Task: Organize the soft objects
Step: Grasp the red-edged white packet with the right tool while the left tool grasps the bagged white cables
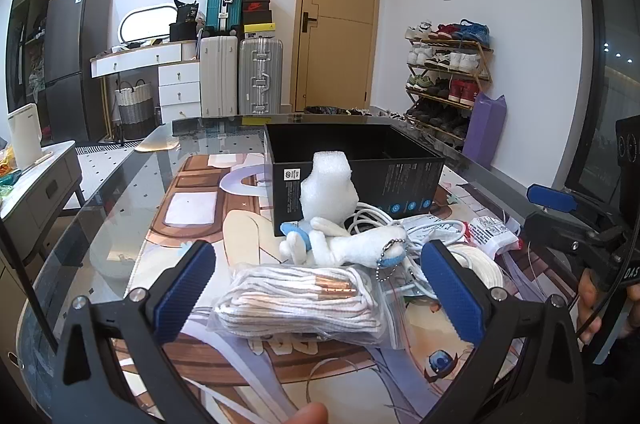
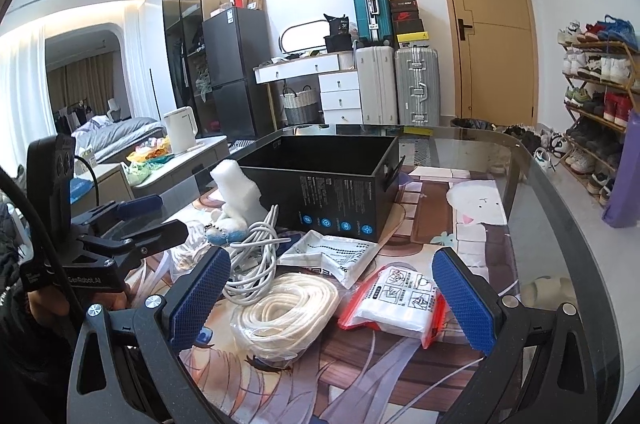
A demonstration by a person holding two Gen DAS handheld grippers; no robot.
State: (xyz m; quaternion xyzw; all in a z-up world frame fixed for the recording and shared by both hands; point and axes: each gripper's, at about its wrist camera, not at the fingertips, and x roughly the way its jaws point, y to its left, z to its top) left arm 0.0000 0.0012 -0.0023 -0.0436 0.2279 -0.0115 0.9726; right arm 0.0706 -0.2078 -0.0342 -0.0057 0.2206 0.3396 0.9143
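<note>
Glass table (image 1: 120, 192) with a cartoon mat, bedroom clutter behind, and a black box (image 1: 352, 168) standing open at twelve o'clock, apparently empty. Left gripper (image 1: 320, 288) hovers with jaws spread wide either side of a bagged cord bundle (image 1: 300, 300), not touching it. Beyond that, toward one o'clock, lies a plush toy (image 1: 344, 240), with a foam block (image 1: 328, 184) leaning on the box wall. Right gripper (image 2: 332, 296) is released too, jaws wide; a rope coil (image 2: 284, 308) sits just inside its left pad, a red-edged pouch (image 2: 396, 300) toward its right, and white cable (image 2: 252, 248) tangles at eleven o'clock. Nothing is gripped yet. My read: the left goes first for the bagged bundle. Best to come down square, pinch across the thick middle rather than the slippery bag edge, squeeze until the cords bunch, then lift clear of the plush toy's chain before swinging to the box at twelve
</note>
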